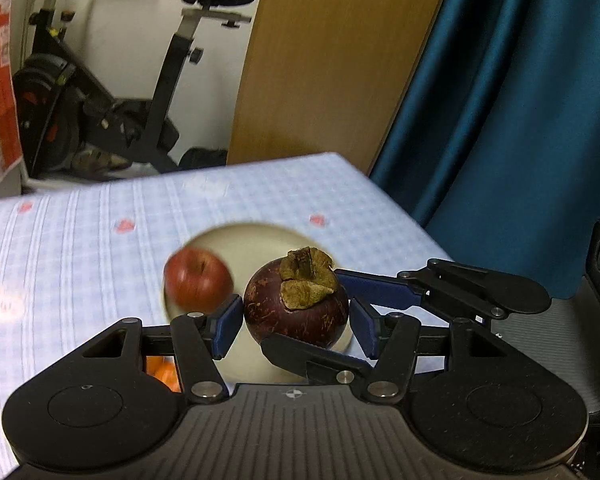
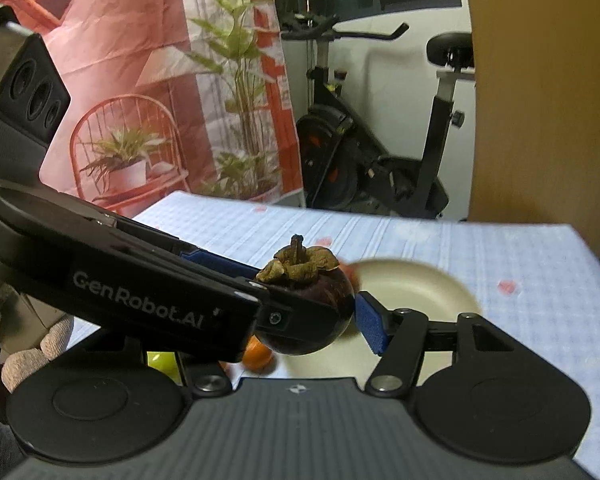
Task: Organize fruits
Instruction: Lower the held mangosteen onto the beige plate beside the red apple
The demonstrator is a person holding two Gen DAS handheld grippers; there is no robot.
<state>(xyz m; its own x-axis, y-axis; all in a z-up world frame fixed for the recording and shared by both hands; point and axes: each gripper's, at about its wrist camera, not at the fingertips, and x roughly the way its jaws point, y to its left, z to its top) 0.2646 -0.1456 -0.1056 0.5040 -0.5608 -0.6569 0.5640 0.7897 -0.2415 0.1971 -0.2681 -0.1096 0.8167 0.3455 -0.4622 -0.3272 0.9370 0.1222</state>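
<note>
1. The left gripper [image 1: 296, 330] is clenched on a dark purple mangosteen [image 1: 296, 304]. In the left wrist view one blue pad presses the fruit's left flank, and the other sits just beside its right flank.
2. The right gripper [image 2: 300, 330] grasps the same mangosteen. It reaches in from the left gripper's right side, with one blue finger [image 1: 376, 284] against the fruit's far upper side and a black finger under its near side.
3. In the right wrist view only the right gripper's right-hand pad [image 2: 370, 328] shows, touching the fruit. The other pad is hidden behind the left gripper, which crosses in front from the left.
4. The mangosteen sits upright between both pairs of fingers, its dry brown calyx on top.
5. Beyond the left gripper's fingertips a cream plate [image 1: 252, 240] rests on the surface [image 1: 80, 248], which is covered with a pale blue checked cloth.
6. A red apple [image 1: 198, 282] lies on the plate, ahead and to the left of the left gripper's left finger — it is blurred.
7. An orange fruit [image 2: 257, 354] shows below the held mangosteen, close under the right gripper's fingers.
8. A gloved hand [image 2: 20, 344] holds the left gripper's body at the far left of the right wrist view.
</note>
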